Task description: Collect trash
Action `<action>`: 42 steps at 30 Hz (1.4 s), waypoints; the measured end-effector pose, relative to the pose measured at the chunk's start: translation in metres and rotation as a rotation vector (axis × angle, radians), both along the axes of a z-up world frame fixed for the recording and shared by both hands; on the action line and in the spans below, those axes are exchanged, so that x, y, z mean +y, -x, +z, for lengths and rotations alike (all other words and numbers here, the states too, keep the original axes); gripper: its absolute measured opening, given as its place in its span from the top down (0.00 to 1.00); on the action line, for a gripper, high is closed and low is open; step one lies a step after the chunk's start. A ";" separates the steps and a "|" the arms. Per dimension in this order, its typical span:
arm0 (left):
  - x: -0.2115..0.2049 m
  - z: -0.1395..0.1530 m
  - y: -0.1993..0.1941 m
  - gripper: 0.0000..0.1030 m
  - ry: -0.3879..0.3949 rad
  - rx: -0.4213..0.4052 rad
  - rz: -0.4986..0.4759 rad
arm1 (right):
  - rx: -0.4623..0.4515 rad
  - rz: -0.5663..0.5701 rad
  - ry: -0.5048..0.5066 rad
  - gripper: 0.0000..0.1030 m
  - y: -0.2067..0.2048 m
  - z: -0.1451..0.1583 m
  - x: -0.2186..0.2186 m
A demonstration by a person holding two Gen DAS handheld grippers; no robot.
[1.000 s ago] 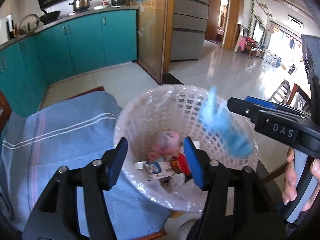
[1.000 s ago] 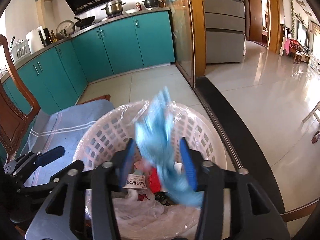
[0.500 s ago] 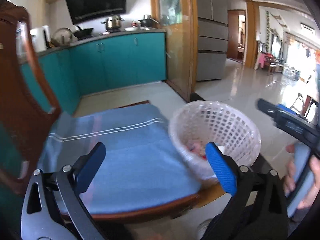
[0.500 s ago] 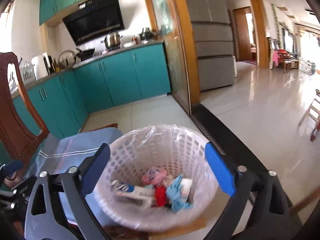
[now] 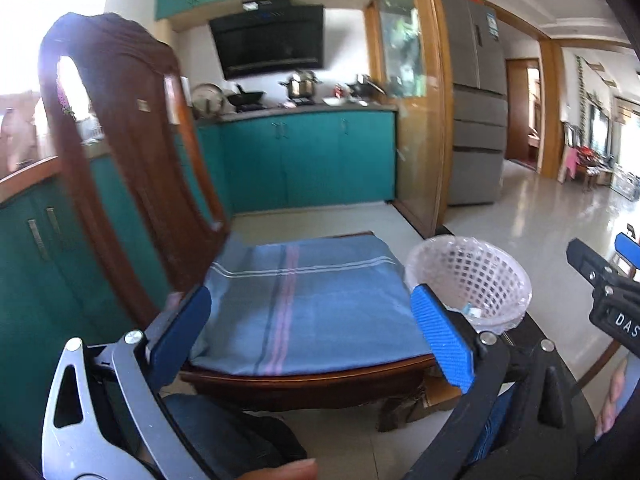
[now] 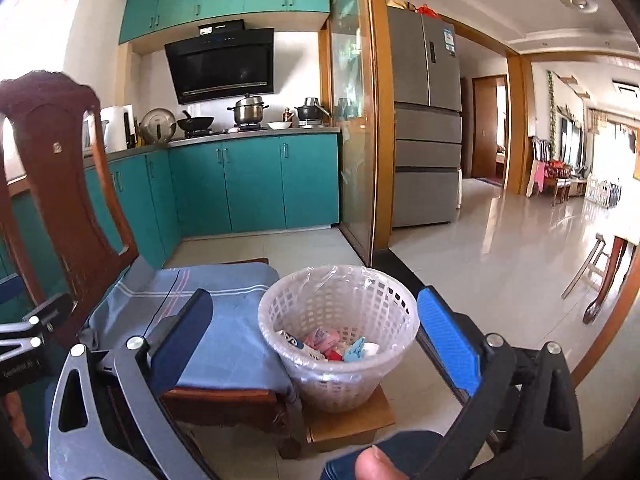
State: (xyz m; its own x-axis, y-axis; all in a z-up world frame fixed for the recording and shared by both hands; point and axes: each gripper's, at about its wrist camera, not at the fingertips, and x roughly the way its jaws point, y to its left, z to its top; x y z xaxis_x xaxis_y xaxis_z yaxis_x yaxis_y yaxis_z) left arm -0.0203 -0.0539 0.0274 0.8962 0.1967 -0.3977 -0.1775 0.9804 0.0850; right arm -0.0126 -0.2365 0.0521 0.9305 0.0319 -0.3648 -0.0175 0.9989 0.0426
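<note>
A white lattice trash basket (image 6: pixel 340 380) with a clear liner stands on the floor beside a chair. Inside lie a crumpled blue piece (image 6: pixel 354 352), a pink packet (image 6: pixel 320 336) and a white tube (image 6: pixel 294 342). My right gripper (image 6: pixel 316 308) hangs back from and above the basket, its jaws opening with nothing between them. My left gripper (image 5: pixel 310 312) is open and empty, held over the near edge of the chair cushion, with the basket (image 5: pixel 468 268) just right of its right finger. The right gripper's side (image 5: pixel 600 280) shows at that view's right edge.
A dark wooden chair (image 5: pixel 120 160) with a blue striped cushion (image 5: pixel 312 300) stands left of the basket. A low wooden board (image 6: pixel 348 420) lies under the basket. Teal cabinets (image 6: pixel 256 184), a glass door in a wooden frame (image 6: pixel 356 140) and a grey fridge (image 6: pixel 426 120) stand behind. Table legs (image 6: pixel 604 280) are at right.
Both grippers opened wide and drew back and upward from the basket. The blue piece that was between the right gripper's fingers now lies in the basket.
</note>
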 end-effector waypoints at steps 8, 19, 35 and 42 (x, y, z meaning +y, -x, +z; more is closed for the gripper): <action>0.008 0.011 0.024 0.03 0.014 -0.028 -0.009 | -0.037 0.007 0.016 0.03 0.033 0.016 0.013; 0.016 0.007 0.024 0.03 0.022 -0.012 0.010 | -0.033 0.031 0.034 0.03 0.036 0.018 0.026; 0.020 0.005 0.013 0.03 0.023 0.017 0.010 | -0.008 0.041 0.040 0.03 0.024 0.015 0.033; 0.020 0.005 0.013 0.03 0.024 0.019 0.008 | -0.004 0.041 0.047 0.03 0.024 0.014 0.036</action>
